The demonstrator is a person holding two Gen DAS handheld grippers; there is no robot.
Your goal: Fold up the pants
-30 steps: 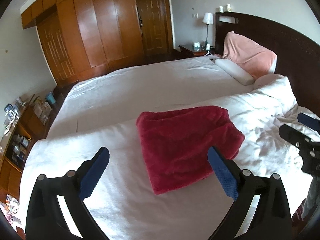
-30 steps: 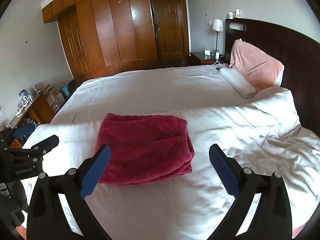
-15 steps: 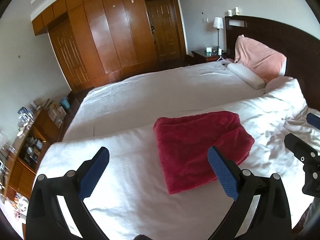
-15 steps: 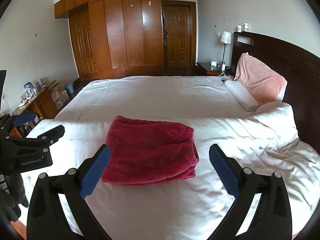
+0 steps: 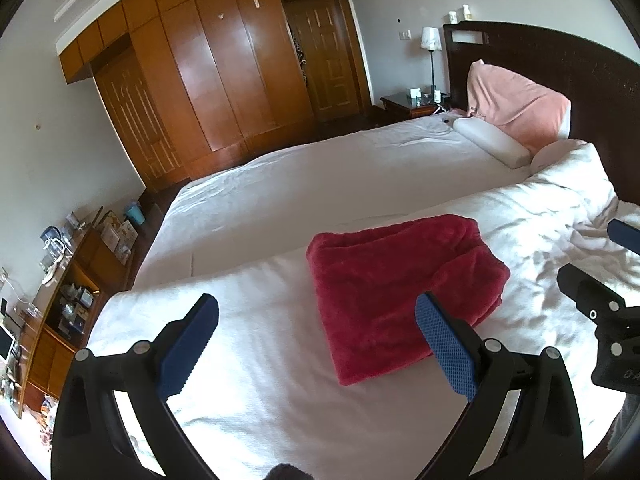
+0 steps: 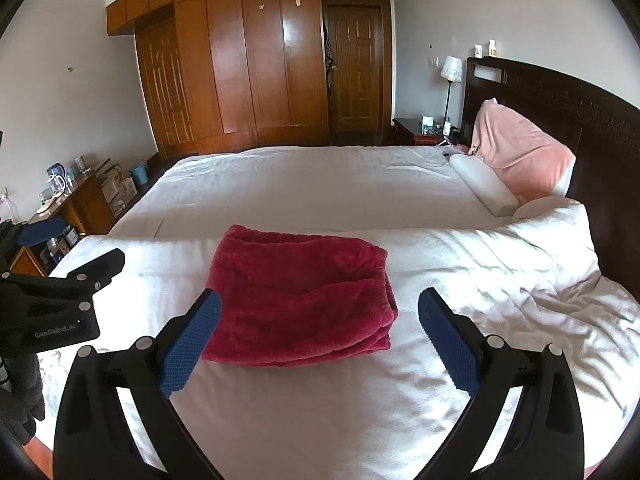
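The red fleece pants (image 5: 400, 292) lie folded in a compact stack on the white duvet (image 5: 260, 360); they also show in the right wrist view (image 6: 300, 300). My left gripper (image 5: 316, 336) is open and empty, held above the duvet to the near left of the pants. My right gripper (image 6: 318, 332) is open and empty, held just in front of the pants, not touching them. The left gripper shows at the left edge of the right wrist view (image 6: 60, 264), and the right gripper shows at the right edge of the left wrist view (image 5: 600, 280).
A pink pillow (image 6: 520, 152) and a white bolster (image 6: 482, 188) lie against the dark headboard (image 6: 580, 112). The duvet is rumpled at the right (image 6: 560, 300). A wooden wardrobe (image 6: 248, 68) and a cluttered side cabinet (image 5: 60, 280) stand beyond the bed.
Both grippers have pulled back and up from the folded pants, so more of the room shows. The pants have not moved.
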